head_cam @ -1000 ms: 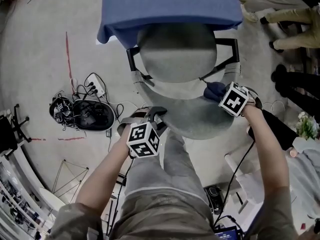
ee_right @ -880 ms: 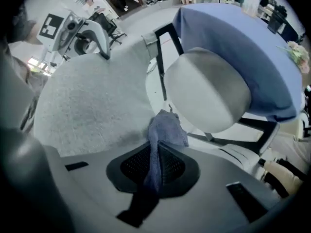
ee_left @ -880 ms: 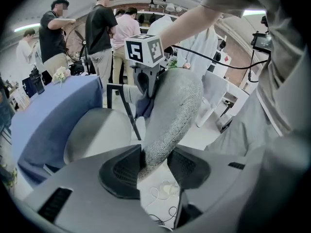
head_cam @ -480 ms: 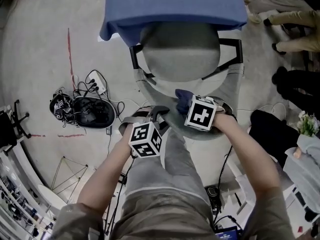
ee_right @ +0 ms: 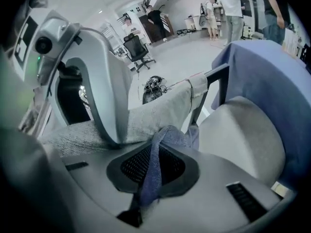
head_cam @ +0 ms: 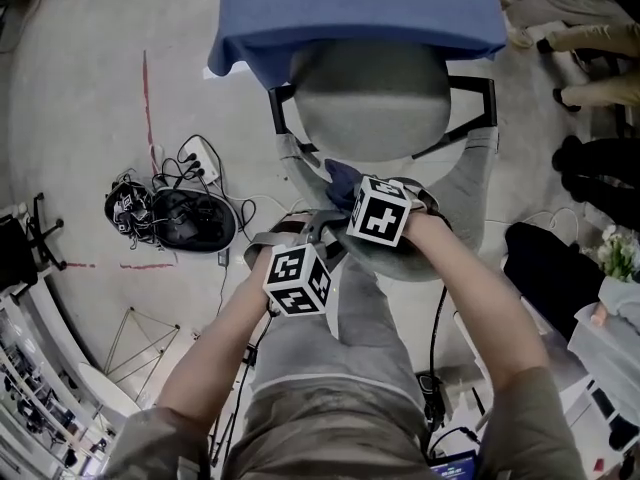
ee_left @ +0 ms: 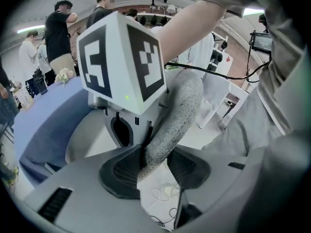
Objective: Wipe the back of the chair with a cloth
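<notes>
While the left gripper (ee_left: 154, 165) is clamped on the grey fabric edge of the chair back (ee_left: 175, 110), the right gripper (ee_right: 153, 168) pinches a blue cloth (ee_right: 165, 137) tight. The cloth runs lengthwise straight out from between those jaws, and its free end is bunched on the chair back just ahead of them. Beyond both grippers are the grey seat (head_cam: 365, 98) and a blue-draped worktop (head_cam: 360, 8). Cables (head_cam: 175, 218) lie tangled on the pale floor (head_cam: 80, 88) out past the left gripper, and people (ee_left: 57, 33) stand about.
</notes>
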